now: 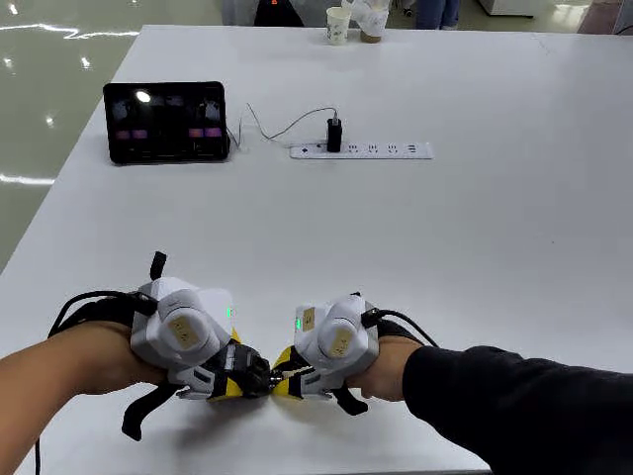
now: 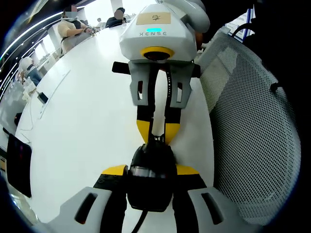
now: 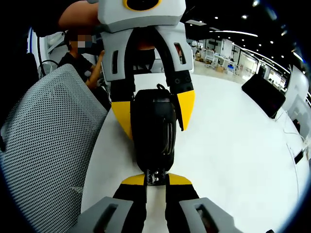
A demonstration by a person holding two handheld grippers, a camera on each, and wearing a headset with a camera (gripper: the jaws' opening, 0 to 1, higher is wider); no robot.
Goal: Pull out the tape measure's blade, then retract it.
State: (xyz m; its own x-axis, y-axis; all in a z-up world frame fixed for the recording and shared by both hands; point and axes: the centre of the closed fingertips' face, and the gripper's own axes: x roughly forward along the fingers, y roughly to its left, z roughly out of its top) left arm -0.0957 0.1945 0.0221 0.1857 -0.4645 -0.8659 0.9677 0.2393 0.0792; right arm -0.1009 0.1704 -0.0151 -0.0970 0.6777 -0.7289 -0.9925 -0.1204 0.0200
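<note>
A dark tablet (image 1: 165, 121) stands near the far left edge of the white table (image 1: 475, 228). Close to the near edge, the left gripper (image 1: 237, 368) lies low over the surface, pointing right. Its yellow-tipped fingers (image 2: 114, 170) are closed partway around the black tape measure (image 1: 258, 371), one pad on each flat side of the case.

In the left gripper view the case fills the gap between the jaws. Its mouth faces the right gripper (image 1: 285, 374), which meets it head-on from the other side. The right gripper's fingertips (image 3: 134, 180) are drawn nearly together and pinch the small metal hook (image 3: 155, 175) at the blade's end. The hook sits right against the case, so the two grippers are almost tip to tip, just left of the middle of the near edge.

Farther back, near the table's middle, a white power strip (image 1: 361, 150) lies flat with a black charger (image 1: 334, 134) plugged in. Two paper cups (image 1: 338, 25) stand at the far edge. A grey mesh chair back (image 2: 252, 121) rises beside the near edge in both gripper views.
</note>
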